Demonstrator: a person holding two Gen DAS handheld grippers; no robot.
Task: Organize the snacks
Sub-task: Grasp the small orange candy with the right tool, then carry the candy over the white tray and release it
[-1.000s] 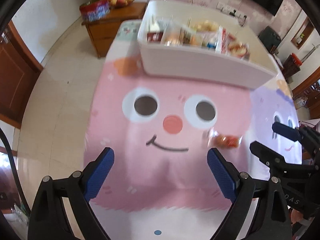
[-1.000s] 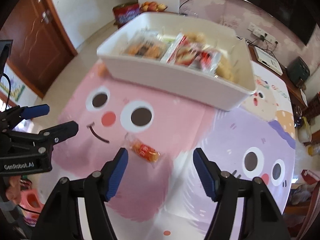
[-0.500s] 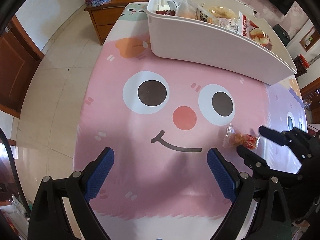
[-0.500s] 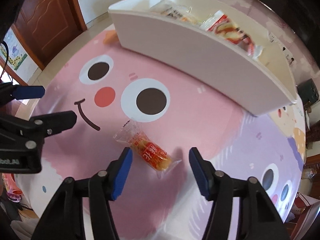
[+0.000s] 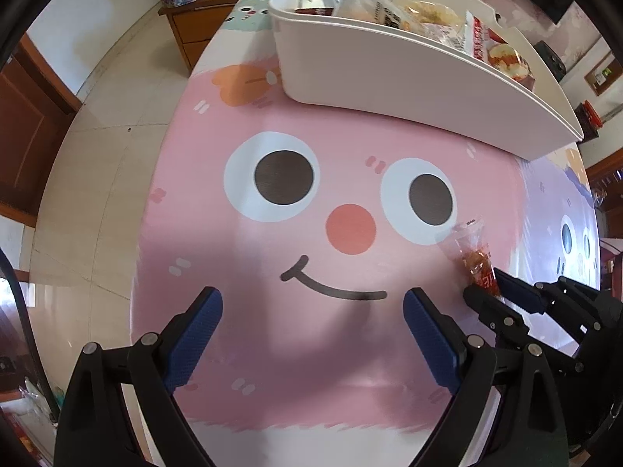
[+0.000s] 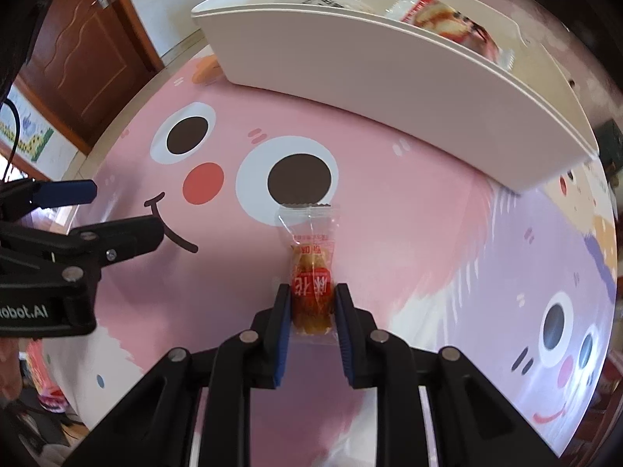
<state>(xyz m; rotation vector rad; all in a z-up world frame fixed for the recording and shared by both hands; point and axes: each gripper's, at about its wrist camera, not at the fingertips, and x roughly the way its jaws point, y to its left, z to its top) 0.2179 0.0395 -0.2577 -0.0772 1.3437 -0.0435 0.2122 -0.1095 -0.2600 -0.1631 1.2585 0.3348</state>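
Observation:
A small clear snack packet with an orange-red label lies on the pink cartoon tablecloth. My right gripper is shut on its near end, both blue pads pressing the wrapper. In the left wrist view the same snack packet shows at the right with the right gripper on it. My left gripper hangs open over the drawn smile, nothing between its fingers. A long white bin holding several wrapped snacks stands at the far side.
The white bin takes up the table's far edge. A wooden cabinet with a patterned tin and a fruit bowl stands beyond the table's left corner. A brown door and tiled floor lie to the left.
My right gripper came down over the snack packet and its jaws went from wide open to shut on it. The left gripper sank a little toward the table, still open.

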